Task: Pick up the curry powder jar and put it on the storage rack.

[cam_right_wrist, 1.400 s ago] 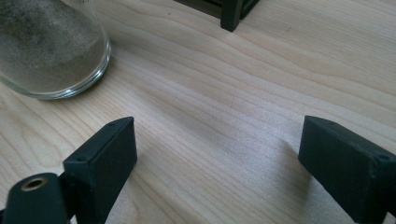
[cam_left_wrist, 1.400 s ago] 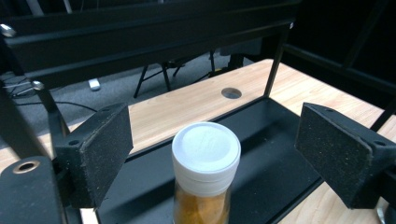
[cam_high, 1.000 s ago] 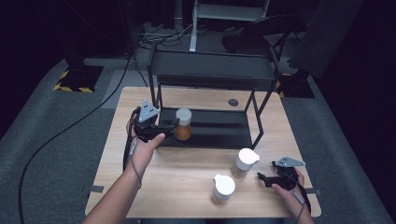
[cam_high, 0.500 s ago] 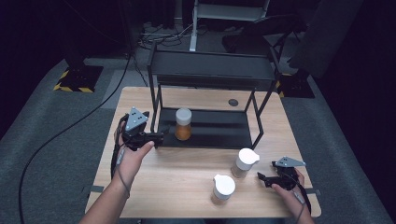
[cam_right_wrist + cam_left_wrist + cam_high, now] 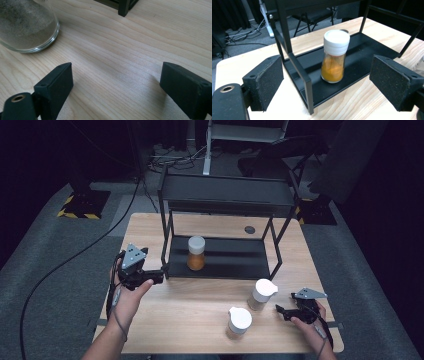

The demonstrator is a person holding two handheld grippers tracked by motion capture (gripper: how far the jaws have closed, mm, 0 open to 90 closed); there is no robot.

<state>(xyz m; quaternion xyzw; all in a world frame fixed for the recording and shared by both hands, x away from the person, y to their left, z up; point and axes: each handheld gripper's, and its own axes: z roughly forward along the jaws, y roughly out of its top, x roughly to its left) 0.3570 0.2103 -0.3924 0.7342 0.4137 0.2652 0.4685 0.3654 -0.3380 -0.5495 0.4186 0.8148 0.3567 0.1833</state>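
High view overhead; claw views close, level, sharing rack (image 5: 225, 260).

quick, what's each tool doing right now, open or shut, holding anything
Left tool: open, holding nothing; the orange jar stands apart on the black shelf.
Right tool: open, holding nothing, over the table.

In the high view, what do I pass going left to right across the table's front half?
Left gripper → orange-filled jar on the rack's lower shelf → nearer white-lidded jar → second white-lidded jar → right gripper.

A wooden table (image 5: 200, 310) bears a black rack (image 5: 225, 262) and two white-capped jars (image 5: 261, 295).
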